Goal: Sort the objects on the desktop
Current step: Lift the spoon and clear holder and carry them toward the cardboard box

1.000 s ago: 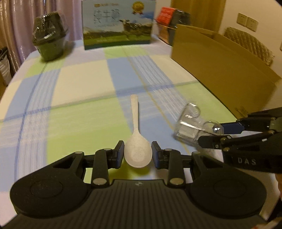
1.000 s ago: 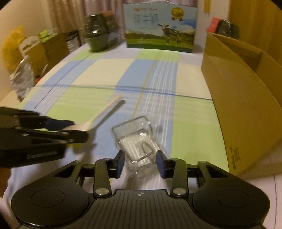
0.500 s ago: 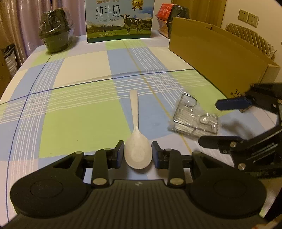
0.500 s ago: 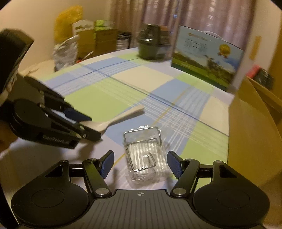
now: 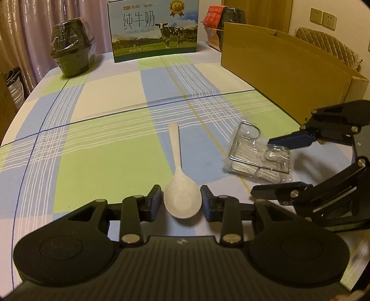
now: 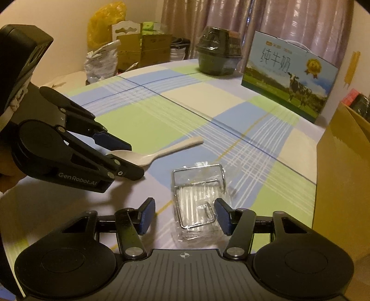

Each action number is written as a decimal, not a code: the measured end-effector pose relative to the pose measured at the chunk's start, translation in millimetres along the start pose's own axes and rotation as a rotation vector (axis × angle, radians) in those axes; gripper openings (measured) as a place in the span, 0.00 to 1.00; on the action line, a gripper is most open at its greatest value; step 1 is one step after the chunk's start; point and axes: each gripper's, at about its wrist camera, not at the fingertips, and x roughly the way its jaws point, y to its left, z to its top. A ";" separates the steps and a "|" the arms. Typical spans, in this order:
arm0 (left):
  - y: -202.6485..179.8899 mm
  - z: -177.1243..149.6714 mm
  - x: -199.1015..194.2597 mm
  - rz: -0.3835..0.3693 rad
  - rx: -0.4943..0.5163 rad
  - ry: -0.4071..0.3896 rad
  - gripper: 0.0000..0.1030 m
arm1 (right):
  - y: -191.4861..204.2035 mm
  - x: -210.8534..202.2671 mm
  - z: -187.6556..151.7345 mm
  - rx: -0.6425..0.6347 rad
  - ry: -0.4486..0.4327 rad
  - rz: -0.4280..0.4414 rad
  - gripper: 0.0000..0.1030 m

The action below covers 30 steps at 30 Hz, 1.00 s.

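The left gripper [image 5: 181,201] jaws, just opening, bracket the spoon [image 5: 179,185]; the right gripper [image 6: 183,216] jaws, just closing, straddle the wrapped wire rack [image 6: 198,199].

It was a room in a home: a table with a checked cloth [image 5: 111,143], a milk box [image 5: 155,30] on it, curtains [image 6: 277,20] behind the table

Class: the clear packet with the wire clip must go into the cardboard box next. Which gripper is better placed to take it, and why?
Right gripper: the clear packet lies between its open jaws, beside the cardboard box. The left gripper straddles the spoon.
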 end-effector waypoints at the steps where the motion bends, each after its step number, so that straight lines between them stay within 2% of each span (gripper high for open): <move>1: 0.3 0.1 0.0 0.000 -0.002 -0.001 0.31 | 0.0 -0.3 -0.3 0.006 0.000 -0.001 0.50; 6: 0.0 0.2 0.2 0.001 -0.003 0.000 0.31 | -2.8 -2.1 -2.4 0.033 -0.005 -0.006 0.47; 9: -0.7 0.5 0.1 0.000 -0.010 -0.001 0.27 | -3.4 -2.3 -2.6 0.036 -0.004 -0.008 0.46; 14: -1.9 0.5 0.3 0.005 -0.007 0.000 0.27 | -2.0 -1.7 -4.0 0.020 0.008 -0.018 0.32; 17: -1.0 0.5 0.4 0.003 -0.011 0.000 0.27 | 1.4 -2.1 -6.4 0.007 0.014 -0.045 0.29; 30: -6.6 -1.3 -7.6 -0.017 -0.024 -0.008 0.27 | 6.1 -24.7 -6.9 0.166 0.005 -0.099 0.27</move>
